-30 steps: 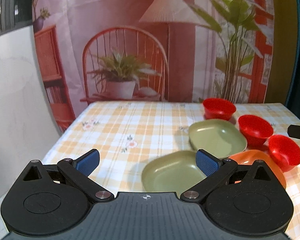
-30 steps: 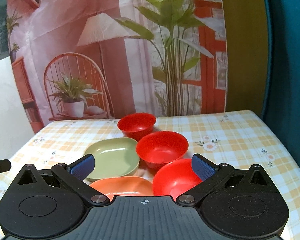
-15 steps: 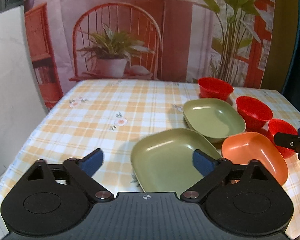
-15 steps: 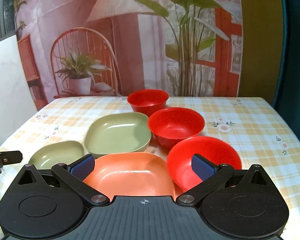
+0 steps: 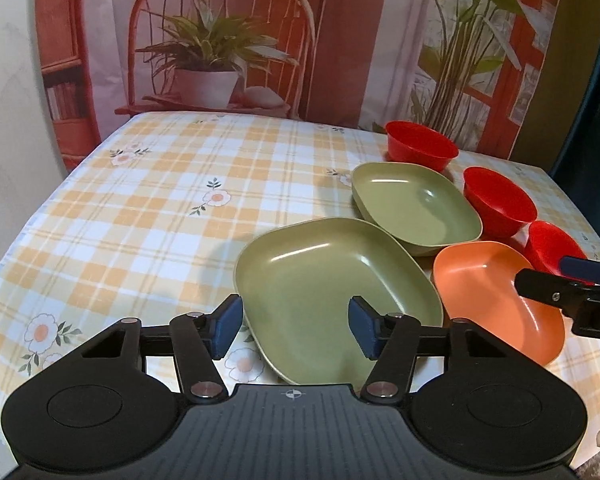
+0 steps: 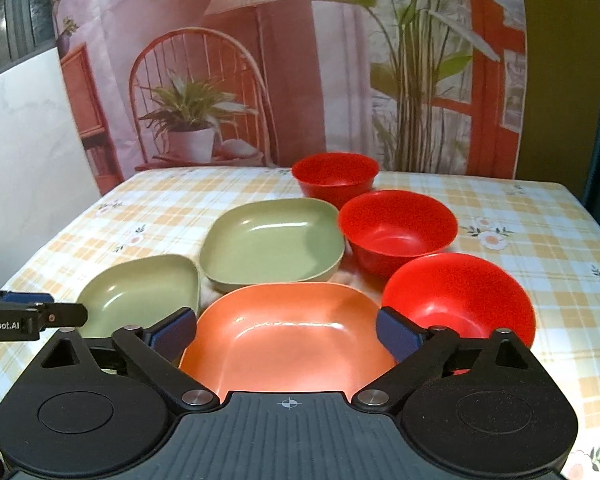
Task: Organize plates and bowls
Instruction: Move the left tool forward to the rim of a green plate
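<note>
Left gripper (image 5: 292,326) has its jaws parted, blue pads either side of the near rim of the near green plate (image 5: 332,292) — nothing pinched yet. Right gripper (image 6: 286,330) is likewise spread, straddling the near edge of the orange plate (image 6: 288,336), not clamped on it. Judgement: both tools are lined up on rims because shallow plates offer no other purchase; stacking the plates looks like the step in hand.

Layout: far green plate (image 6: 272,246) sits behind the orange one, touching or nearly touching its neighbours. Three red bowls run in a diagonal row along the right — far bowl (image 6: 336,178), middle bowl (image 6: 398,232), near bowl (image 6: 460,300), the last just beside the orange plate. None nested, none stacked; task reads as barely begun.

Surface: table (image 5: 148,208) under a yellow-and-white check cloth with daisy prints, soft-looking, so rims may sink slightly under a push.

Room: printed backdrop (image 6: 228,80) of a rattan chair, potted plant and lamp; white wall at left
</note>
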`<state>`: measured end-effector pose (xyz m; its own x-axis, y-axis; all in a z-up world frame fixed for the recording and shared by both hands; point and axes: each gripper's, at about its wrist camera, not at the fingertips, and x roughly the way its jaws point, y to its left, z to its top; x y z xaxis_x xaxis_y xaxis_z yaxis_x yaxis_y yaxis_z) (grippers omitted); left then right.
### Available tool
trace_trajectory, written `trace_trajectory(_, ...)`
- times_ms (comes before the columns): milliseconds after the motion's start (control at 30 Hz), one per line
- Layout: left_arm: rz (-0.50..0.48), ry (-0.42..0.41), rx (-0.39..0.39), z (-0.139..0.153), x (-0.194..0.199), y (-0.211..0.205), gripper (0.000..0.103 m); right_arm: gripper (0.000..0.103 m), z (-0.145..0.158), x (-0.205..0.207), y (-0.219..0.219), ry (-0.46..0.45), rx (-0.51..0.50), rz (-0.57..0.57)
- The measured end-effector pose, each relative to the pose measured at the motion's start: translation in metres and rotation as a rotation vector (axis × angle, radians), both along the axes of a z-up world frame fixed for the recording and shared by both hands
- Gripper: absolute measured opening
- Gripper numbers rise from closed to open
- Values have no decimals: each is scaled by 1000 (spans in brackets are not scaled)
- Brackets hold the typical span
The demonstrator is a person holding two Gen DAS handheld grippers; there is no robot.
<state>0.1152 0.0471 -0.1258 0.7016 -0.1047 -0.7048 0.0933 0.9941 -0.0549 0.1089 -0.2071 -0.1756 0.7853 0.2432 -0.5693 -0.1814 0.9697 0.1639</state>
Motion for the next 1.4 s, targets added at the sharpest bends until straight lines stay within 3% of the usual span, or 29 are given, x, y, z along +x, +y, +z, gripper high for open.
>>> trace_trajectory(300, -32, -6, -3, 2, -2, -12, 61, 83, -3, -4, -7, 9, -20, -3)
trace_trajectory(667, 29, 13, -12, 0, -2, 4, 61, 74, -5, 6, 5, 21, -22, 45)
trace_trajectory(1400, 87, 45, -82, -10, -5, 25, 54, 57, -5, 41, 64, 30, -54, 206)
